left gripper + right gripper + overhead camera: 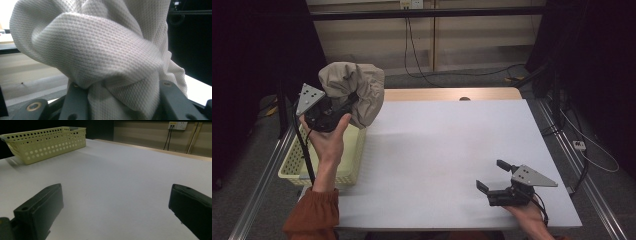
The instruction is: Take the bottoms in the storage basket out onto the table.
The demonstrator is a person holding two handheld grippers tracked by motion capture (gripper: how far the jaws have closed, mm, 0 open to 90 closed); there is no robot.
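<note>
1. Dark curtains closed in both sides of the room, and a white bench stood in the middle with bare floor and trailing cables beyond its far edge.
2. At the bench's left edge sat a pale yellow perforated basket, its long axis running near to far.
3. The left tongs were raised above the basket's far end, clamped on a bunched beige cloth; from the left gripper view the knit fabric was pinched between the two jaws and ballooned over them.
4. So the cloth hung directly over and just beyond the basket, slumping toward the right of the tongs; the basket lay straight below, which I judged to be what the next move would depend on.
5. The left hand was cocked upward, forearm rising steeply from the near edge.
6. The right tongs rested low at the near right of the bench, well apart from the cloth, jaws spread wide and holding nothing.
</note>
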